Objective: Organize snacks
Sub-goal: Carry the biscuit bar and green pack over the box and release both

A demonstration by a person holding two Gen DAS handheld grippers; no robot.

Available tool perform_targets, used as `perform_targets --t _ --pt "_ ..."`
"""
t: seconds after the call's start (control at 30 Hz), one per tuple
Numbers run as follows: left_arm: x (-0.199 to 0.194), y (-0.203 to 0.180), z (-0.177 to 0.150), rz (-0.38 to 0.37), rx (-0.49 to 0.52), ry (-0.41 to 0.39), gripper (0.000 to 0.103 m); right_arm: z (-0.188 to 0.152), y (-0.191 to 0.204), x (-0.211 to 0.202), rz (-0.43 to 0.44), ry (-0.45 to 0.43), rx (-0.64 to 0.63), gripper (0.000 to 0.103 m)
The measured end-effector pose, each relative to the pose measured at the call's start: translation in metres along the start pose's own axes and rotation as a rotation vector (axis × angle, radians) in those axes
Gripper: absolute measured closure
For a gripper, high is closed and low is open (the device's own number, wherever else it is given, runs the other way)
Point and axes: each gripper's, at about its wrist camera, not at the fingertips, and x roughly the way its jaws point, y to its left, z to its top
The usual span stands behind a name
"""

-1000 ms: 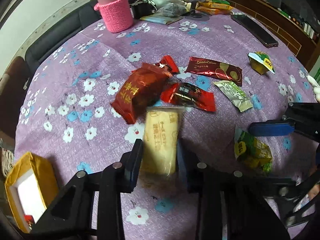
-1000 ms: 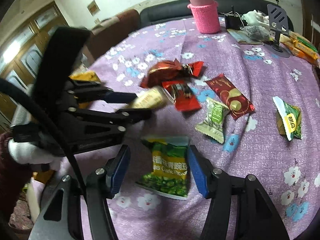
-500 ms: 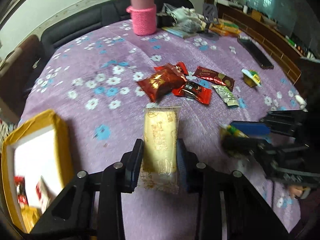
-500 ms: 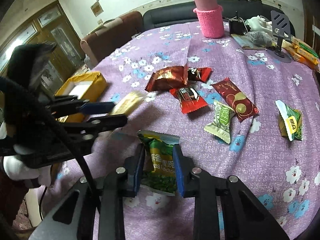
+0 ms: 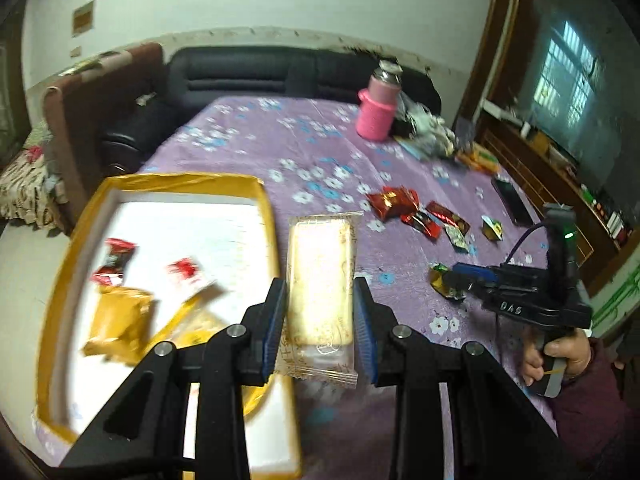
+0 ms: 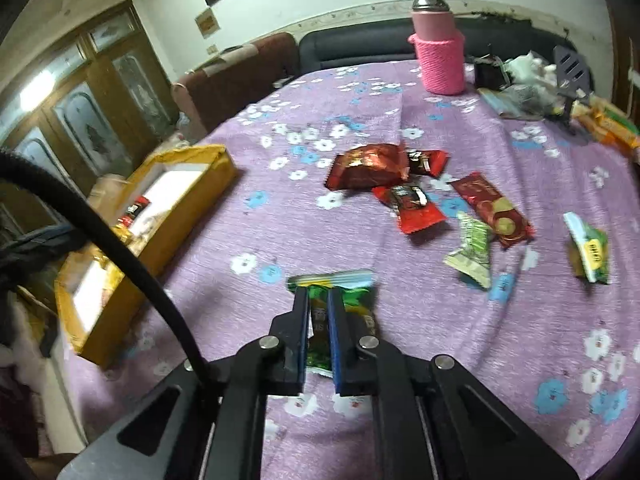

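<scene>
My left gripper (image 5: 320, 312) is clamped on the cream biscuit pack (image 5: 322, 280), held up beside the yellow box (image 5: 264, 208) rim. My right gripper (image 6: 319, 320), jaws just eased slightly, pinches the green snack bag (image 6: 340, 300) over the purple tablecloth (image 6: 280, 220).

Purple flowered table (image 6: 280, 240), yellow box (image 6: 192, 184) at edge, pink bottle (image 6: 440, 60), scattered snack packets (image 6: 372, 170)

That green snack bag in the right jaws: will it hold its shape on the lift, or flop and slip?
The green snack bag is probably floppy: the right gripper pinches it into a narrow fold, so its free ends may droop. Its glossy film looks slippery, so it could slide. It seems light, as a thin pinch holds it.
</scene>
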Motion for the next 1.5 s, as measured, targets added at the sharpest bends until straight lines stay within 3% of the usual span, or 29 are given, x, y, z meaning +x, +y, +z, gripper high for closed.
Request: perform_targets --t 0.07,0.3,0.4,0.6,0.87,1.17,1.5 --pt "-0.013 0.009 -0.006 -0.002 -0.024 -0.02 0.068 -0.003 0.001 0.005 -0.04 0.012 0.005 0.053" --pt "-0.035 0.04 -0.025 0.012 -0.102 -0.047 0.068 -0.005 0.003 0.018 -0.091 0.044 0.028 0.058" --pt "-0.039 0.056 -0.035 0.055 -0.128 -0.048 0.068 -0.006 0.007 0.016 -0.08 0.063 0.055 0.063" --pt "-0.04 0.086 -0.054 0.113 -0.18 -0.038 0.068 -0.004 0.028 0.002 -0.076 0.047 0.041 0.064" --pt "-0.03 0.115 -0.07 0.15 -0.237 0.007 0.068 0.014 0.109 -0.024 0.051 -0.002 -0.066 0.064" --pt "-0.022 0.134 -0.069 0.168 -0.259 0.028 0.068 0.01 0.217 0.012 0.2 0.071 -0.235 0.064" --pt "-0.024 0.144 -0.071 0.134 -0.295 0.011 0.068 -0.01 0.257 0.058 0.221 0.155 -0.302 0.063"
